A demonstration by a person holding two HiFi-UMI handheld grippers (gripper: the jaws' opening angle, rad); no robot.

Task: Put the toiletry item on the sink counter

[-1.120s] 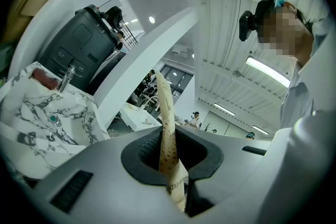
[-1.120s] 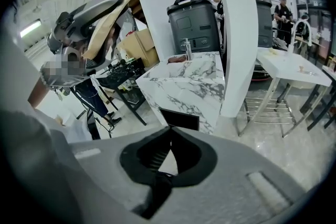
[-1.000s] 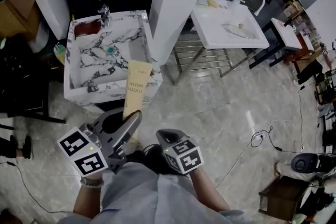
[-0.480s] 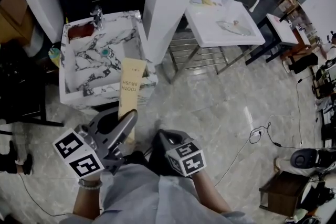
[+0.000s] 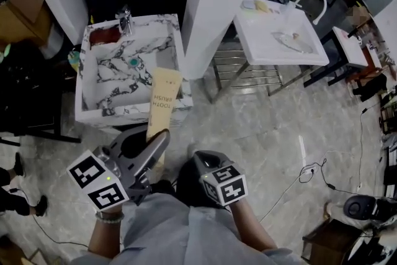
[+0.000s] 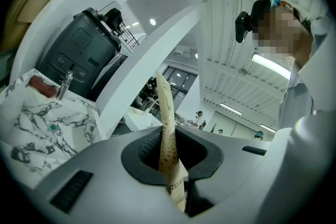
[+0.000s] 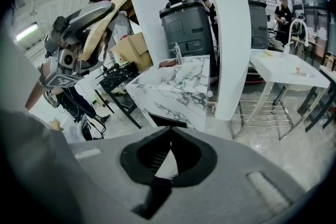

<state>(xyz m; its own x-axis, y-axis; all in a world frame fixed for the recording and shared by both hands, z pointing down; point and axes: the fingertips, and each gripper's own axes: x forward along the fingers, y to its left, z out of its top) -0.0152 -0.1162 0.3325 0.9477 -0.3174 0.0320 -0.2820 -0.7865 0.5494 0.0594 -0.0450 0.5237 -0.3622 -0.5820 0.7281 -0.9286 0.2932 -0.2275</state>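
Where head view obscures contact, left gripper seemingly pinches toothbrush box.

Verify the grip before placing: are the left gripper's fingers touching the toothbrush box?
Touching. The left gripper view shows the fingers pressed against both sides of the toothbrush box.

sink counter left of pillar — second sink right of pillar | toothbrush box in left tool
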